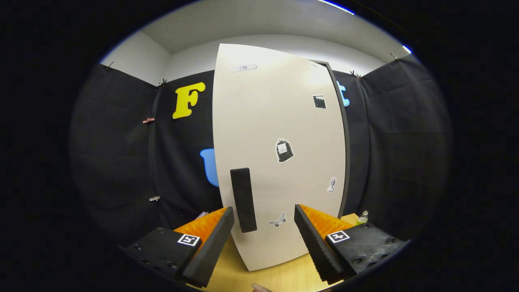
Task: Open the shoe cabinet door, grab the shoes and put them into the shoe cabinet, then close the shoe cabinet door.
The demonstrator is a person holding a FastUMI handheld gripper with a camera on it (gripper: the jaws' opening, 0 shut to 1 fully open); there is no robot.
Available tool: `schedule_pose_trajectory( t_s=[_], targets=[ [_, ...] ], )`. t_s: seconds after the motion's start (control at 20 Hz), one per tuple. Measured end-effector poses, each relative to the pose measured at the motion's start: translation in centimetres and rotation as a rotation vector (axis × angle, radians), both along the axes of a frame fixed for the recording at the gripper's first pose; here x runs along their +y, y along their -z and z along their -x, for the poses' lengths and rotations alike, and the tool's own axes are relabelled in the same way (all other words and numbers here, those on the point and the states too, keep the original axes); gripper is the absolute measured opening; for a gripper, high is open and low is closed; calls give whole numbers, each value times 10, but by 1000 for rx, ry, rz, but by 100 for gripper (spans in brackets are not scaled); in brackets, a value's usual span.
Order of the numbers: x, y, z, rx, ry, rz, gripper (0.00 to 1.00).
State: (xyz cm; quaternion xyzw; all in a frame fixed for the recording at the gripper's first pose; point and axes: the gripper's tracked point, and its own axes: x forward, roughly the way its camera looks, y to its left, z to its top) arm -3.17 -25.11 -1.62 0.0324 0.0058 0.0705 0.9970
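Observation:
A tall white shoe cabinet door [275,134] with several small stickers stands just ahead of my fingers. Its black upright handle [243,199] sits near the door's left edge, a little beyond my left finger [211,243] and inside the gap between the two fingers. A dark cabinet frame edge [344,138] shows along the door's right side. My gripper [264,215] is open, with nothing held; the fingers are apart from the handle and the door.
The cabinet stands on a light wooden surface [279,275]. A small clear bottle [363,217] sits at the right, beside the cabinet. Black cloth walls [121,162] close in on both sides. A fingertip of a person [259,288] shows below the gripper.

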Motion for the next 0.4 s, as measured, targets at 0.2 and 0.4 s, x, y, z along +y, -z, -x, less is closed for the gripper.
schedule_pose_trajectory(
  t_s=[0.2,0.4],
  targets=[
    [-5,-1,-1,-6,33,3,97],
    [-20,0,-1,-6,102,35,97]
  ],
)
